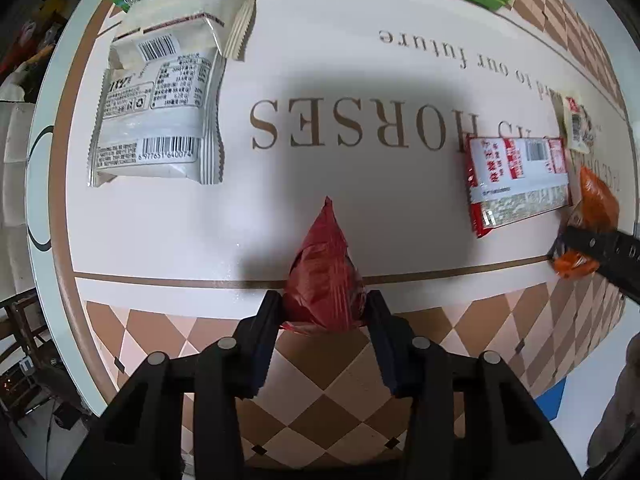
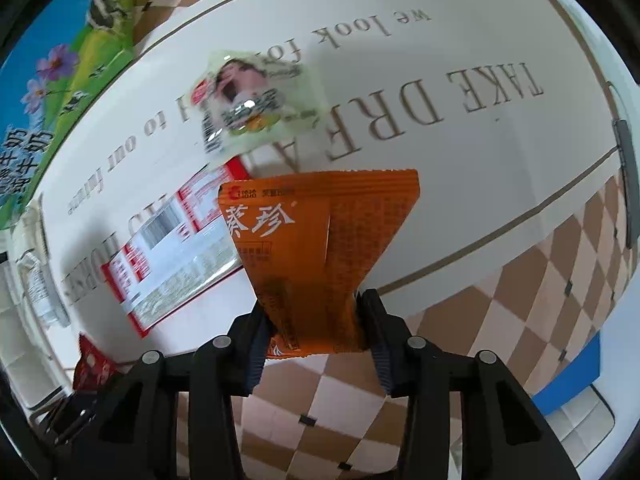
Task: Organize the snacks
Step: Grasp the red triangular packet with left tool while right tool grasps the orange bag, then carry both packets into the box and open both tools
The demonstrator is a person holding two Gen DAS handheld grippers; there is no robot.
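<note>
My left gripper is shut on a red snack packet and holds it above the table's near side. My right gripper is shut on an orange snack packet; it also shows at the right edge of the left wrist view. A red and white packet lies flat on the table, also seen in the right wrist view. A small pale green packet lies beyond it. A white bagged snack lies at the far left with a beige packet behind it.
The table has a white top with brown lettering and a checkered brown border. A green carton with cows and flowers stands along the far edge. The table edge lies close under both grippers.
</note>
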